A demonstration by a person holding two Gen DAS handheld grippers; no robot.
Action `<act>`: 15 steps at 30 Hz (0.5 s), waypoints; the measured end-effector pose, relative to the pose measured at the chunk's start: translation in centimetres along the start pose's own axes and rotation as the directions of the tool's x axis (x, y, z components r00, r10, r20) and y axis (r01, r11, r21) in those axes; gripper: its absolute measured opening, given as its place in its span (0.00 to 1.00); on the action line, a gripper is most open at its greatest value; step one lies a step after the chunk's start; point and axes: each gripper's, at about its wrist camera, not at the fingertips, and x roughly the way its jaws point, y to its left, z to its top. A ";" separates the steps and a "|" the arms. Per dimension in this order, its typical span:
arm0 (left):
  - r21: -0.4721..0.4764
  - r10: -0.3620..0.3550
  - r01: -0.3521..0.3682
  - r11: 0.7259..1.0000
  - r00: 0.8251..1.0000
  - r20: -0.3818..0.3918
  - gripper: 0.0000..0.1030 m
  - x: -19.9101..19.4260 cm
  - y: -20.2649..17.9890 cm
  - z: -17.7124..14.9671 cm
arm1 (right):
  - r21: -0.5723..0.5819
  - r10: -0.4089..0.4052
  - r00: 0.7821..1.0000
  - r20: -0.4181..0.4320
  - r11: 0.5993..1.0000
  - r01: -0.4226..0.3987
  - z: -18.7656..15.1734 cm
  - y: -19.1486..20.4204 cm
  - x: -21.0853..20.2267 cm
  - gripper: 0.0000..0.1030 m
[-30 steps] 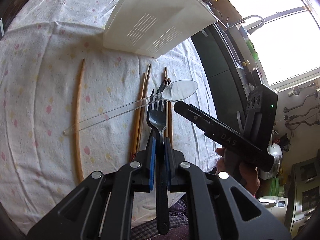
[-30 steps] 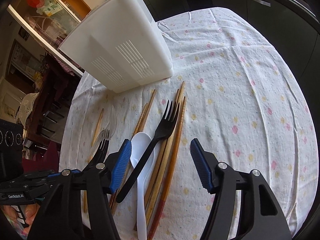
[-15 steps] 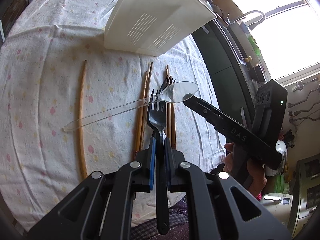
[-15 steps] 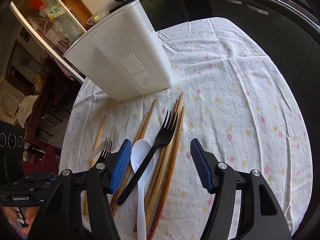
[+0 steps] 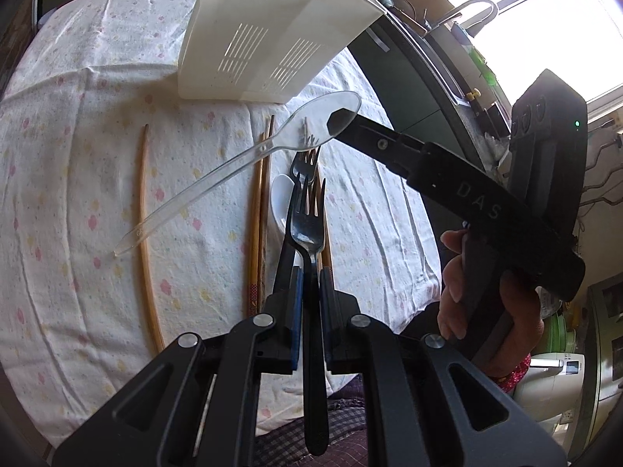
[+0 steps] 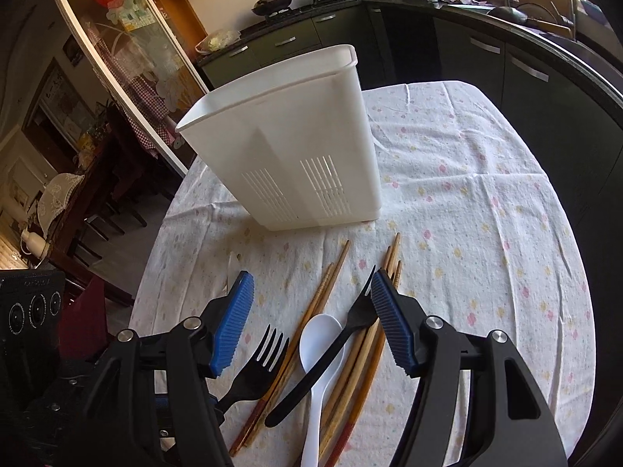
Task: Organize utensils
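Note:
My left gripper (image 5: 309, 272) is shut on the handle of a black fork (image 5: 307, 229), held above the flowered tablecloth (image 5: 78, 179). A second black fork (image 6: 323, 362), a white spoon (image 6: 315, 369) and several wooden chopsticks (image 6: 366, 350) lie on the cloth under my right gripper (image 6: 311, 278). That gripper is open with nothing pressed between its pads. A clear plastic spoon (image 5: 233, 179) leans with its bowl against the tip of one right finger (image 5: 381, 144). Its handle end rests on the cloth by a lone chopstick (image 5: 146, 233). The white slotted caddy (image 6: 296, 148) stands upright behind the utensils.
A person's hand (image 5: 455, 272) grips the right gripper's handle off the table's right edge. Dark kitchen cabinets (image 6: 525, 78) curve round the far side of the table. A pair of chopsticks (image 5: 259, 210) lies left of the held fork.
The right gripper has risen, and the clear spoon's bowl came up with its fingertip while the handle end stayed on the cloth. The left gripper kept its hold on the fork.

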 end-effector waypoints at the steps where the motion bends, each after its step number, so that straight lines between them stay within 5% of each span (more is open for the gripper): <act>1: 0.006 0.006 -0.006 1.000 1.000 0.002 0.08 -0.1 0.0 0.0 | 0.007 -0.010 1.000 0.001 1.000 0.010 0.0 -0.3 -0.1 0.61; 9: 0.039 0.012 -0.012 0.999 1.000 -0.005 0.08 -1.2 -0.1 -0.5 | 0.075 -0.031 1.000 -0.004 0.997 0.031 0.3 -2.3 0.2 0.61; 15: 0.035 0.068 -0.071 0.997 0.996 0.063 0.08 -3.1 0.5 -0.3 | 0.078 -0.012 0.998 -0.062 0.997 0.017 -0.1 -2.1 2.0 0.61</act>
